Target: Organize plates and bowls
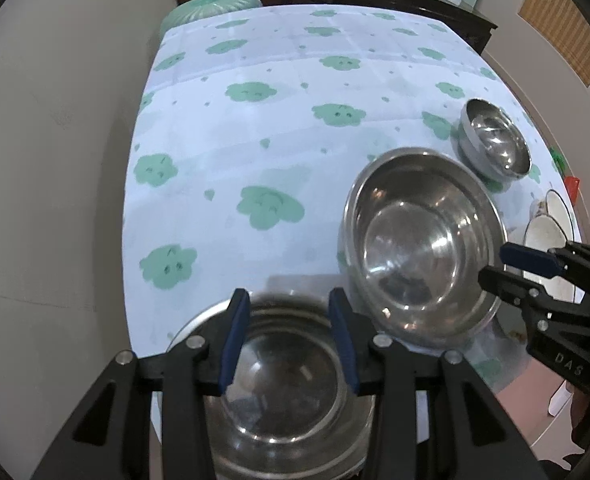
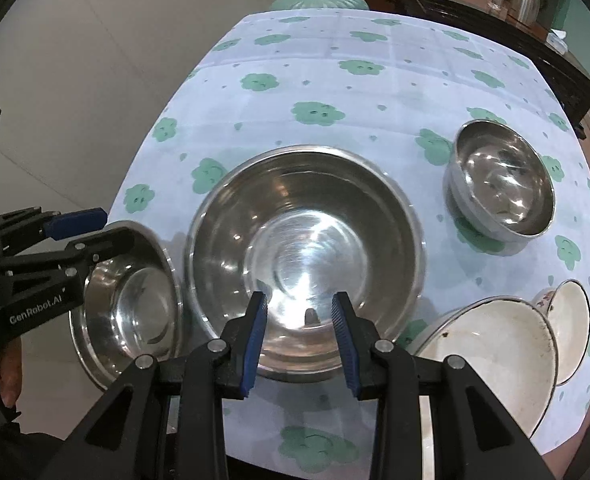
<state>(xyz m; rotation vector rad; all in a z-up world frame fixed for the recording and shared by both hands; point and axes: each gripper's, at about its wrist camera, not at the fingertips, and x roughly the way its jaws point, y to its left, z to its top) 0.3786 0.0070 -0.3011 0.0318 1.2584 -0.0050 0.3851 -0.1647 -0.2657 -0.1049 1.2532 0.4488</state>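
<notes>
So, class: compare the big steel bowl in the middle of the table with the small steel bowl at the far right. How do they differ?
The big steel bowl is wider and shallower for its width; the small steel bowl is narrower and deeper. The big bowl sits under the right gripper; the small bowl stands apart, farther back. Both are shiny, empty, upright, and rest on the flowered tablecloth.

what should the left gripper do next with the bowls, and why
Probably lower the left gripper so its open jaws straddle the far rim of the medium steel bowl beneath it. Nothing is gripped yet, and the big steel bowl alongside looks wide enough to nest it.
</notes>
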